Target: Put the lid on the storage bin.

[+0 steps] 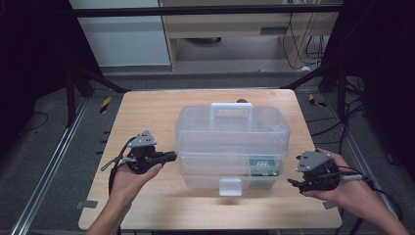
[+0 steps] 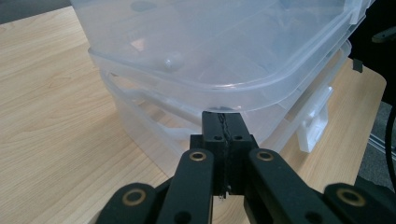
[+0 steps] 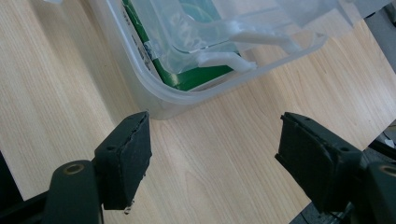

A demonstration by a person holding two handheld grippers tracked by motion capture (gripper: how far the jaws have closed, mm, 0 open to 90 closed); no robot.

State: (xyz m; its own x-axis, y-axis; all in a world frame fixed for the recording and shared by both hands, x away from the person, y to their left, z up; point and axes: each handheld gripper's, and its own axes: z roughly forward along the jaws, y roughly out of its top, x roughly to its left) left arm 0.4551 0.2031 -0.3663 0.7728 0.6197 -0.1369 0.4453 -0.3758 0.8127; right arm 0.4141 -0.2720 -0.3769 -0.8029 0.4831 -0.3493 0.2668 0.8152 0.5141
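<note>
Toolbox (image 1: 232,142) sat mid-desk (image 1: 147,112); you pressed your closed left hand-held gripper (image 1: 169,156) under its lid edge for prying, right hand-held gripper (image 1: 293,183) open, empty.

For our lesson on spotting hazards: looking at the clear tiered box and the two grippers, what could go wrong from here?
1. The shut left gripper sits under the lid rim; lifting one-sided may tip the clear box.
2. The open right gripper holds nothing, so the box may slide on the table.

A clear plastic toolbox (image 1: 230,147) sits on the wooden table (image 1: 147,112).
</note>
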